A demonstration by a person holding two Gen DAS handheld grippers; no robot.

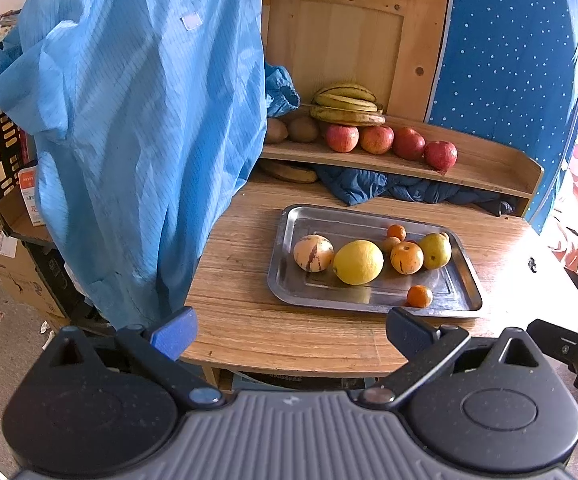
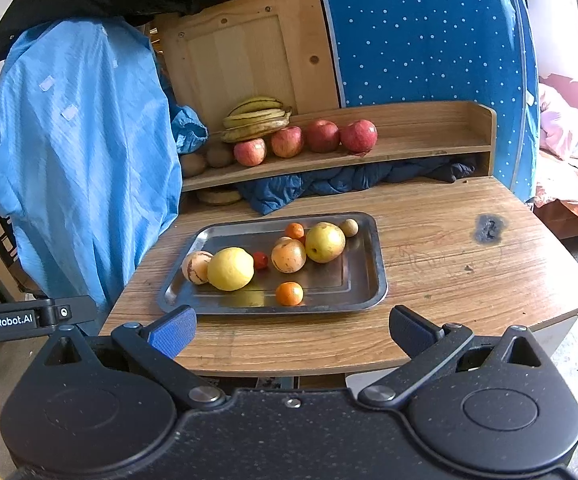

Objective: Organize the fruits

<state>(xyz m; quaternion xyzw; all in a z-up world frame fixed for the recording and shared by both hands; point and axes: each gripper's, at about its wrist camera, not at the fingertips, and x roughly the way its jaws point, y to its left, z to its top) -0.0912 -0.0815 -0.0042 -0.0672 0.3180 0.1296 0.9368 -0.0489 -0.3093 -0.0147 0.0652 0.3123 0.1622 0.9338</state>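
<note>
A steel tray [image 1: 289,220] [image 2: 365,280] lies on the wooden table and holds several fruits: a big yellow lemon [image 1: 358,262] [image 2: 231,269], a striped pale melon [image 1: 313,253] [image 2: 196,267], a green-yellow pear [image 1: 435,250] [image 2: 324,242] and small oranges [image 1: 419,296] [image 2: 289,293]. On the shelf behind sit red apples [image 1: 377,140] [image 2: 323,136], bananas [image 1: 347,106] [image 2: 257,118] and kiwis [image 1: 303,129] [image 2: 219,155]. My left gripper [image 1: 291,330] hangs open at the table's near edge, short of the tray. My right gripper [image 2: 293,330] is open there too, with nothing between its fingers.
A blue garment [image 1: 141,128] [image 2: 77,152] hangs at the table's left side. Dark blue cloth [image 1: 389,188] [image 2: 329,184] is bunched under the shelf. Bare tabletop [image 2: 469,260] with a dark burn mark lies right of the tray. Boxes [image 1: 17,272] stand on the floor at left.
</note>
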